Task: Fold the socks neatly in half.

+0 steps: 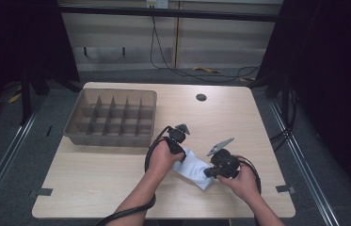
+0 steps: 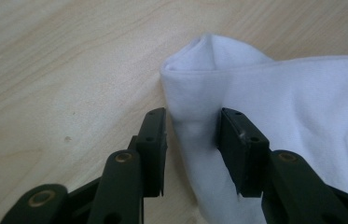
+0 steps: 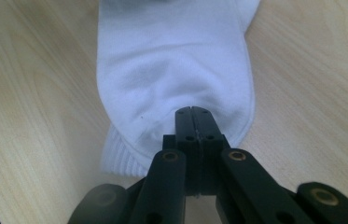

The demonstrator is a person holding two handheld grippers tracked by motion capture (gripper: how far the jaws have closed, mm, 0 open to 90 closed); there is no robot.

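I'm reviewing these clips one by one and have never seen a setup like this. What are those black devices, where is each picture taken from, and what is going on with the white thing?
A person sits at a light wooden table holding a black handheld gripper in each hand. The high view looks down from above; the two gripper views come from cameras riding on each tool, looking along its fingers.

A white cotton sock lies on the table, with a grey plastic divided tray farther back.

The right gripper is shut, pinching the sock near its ribbed cuff. The left gripper straddles a raised fold at the sock's other end; its fingers look just clear of the fabric.
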